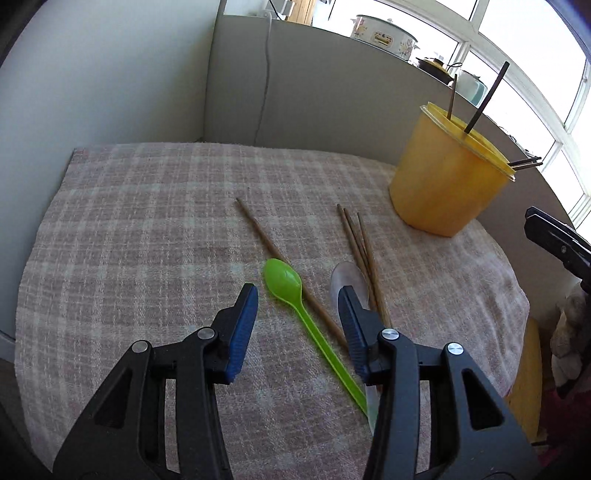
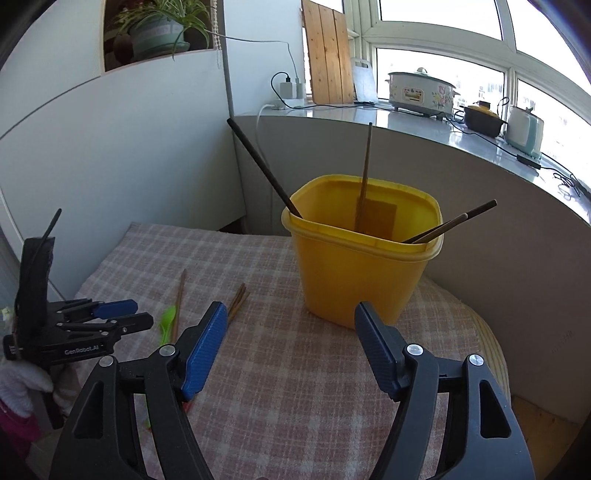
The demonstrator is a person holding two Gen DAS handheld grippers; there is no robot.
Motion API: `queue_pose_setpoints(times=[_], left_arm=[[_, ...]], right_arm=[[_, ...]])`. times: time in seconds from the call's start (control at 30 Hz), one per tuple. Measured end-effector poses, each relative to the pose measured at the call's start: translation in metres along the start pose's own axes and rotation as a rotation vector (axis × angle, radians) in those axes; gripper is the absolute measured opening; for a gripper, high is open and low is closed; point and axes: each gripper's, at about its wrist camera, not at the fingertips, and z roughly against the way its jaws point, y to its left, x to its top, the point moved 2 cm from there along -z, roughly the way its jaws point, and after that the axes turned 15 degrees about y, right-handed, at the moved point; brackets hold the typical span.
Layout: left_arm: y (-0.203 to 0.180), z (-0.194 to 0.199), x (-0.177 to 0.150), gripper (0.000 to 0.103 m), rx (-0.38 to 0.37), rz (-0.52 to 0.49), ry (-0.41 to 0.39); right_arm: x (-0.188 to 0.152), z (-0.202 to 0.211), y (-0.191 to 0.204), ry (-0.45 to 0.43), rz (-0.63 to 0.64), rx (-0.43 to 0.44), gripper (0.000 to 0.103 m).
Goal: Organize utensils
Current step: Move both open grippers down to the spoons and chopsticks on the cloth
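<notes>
A green plastic spoon (image 1: 295,299) lies on the checked cloth (image 1: 147,229), across a single brown chopstick (image 1: 258,229). A clear spoon (image 1: 341,277) lies under a bundle of brown chopsticks (image 1: 356,236). My left gripper (image 1: 297,295) is open and empty, low over the green spoon, its jaws either side of the bowl. The yellow tub (image 2: 354,273) holds several chopsticks (image 2: 365,173); it also shows in the left wrist view (image 1: 443,181). My right gripper (image 2: 290,314) is open and empty, just in front of the tub. The left gripper shows at the left of the right wrist view (image 2: 122,314).
A grey partition wall (image 1: 332,92) stands behind the table. A counter (image 2: 424,122) beyond it carries a cooker (image 2: 421,92) and other appliances. The table's right edge drops off past the tub. A potted plant (image 2: 155,29) sits on a high ledge.
</notes>
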Motion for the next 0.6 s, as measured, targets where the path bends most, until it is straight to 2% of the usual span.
queue_pose_setpoints(times=[0.2, 0.37, 0.6], left_arm=[[0.011, -0.006, -0.013, 0.046, 0.008, 0.030, 0.021], [0.016, -0.011, -0.020, 0.046, -0.018, 0.053, 0.051], [0.016, -0.017, -0.024, 0.046, -0.010, 0.034, 0.086]], right_arm=[[-0.012, -0.017, 0.013, 0.060, 0.027, 0.027, 0.071], [-0.017, -0.034, 0.010, 0.116, -0.004, 0.041, 0.071], [-0.020, -0.053, 0.003, 0.177, -0.032, 0.058, 0.071]])
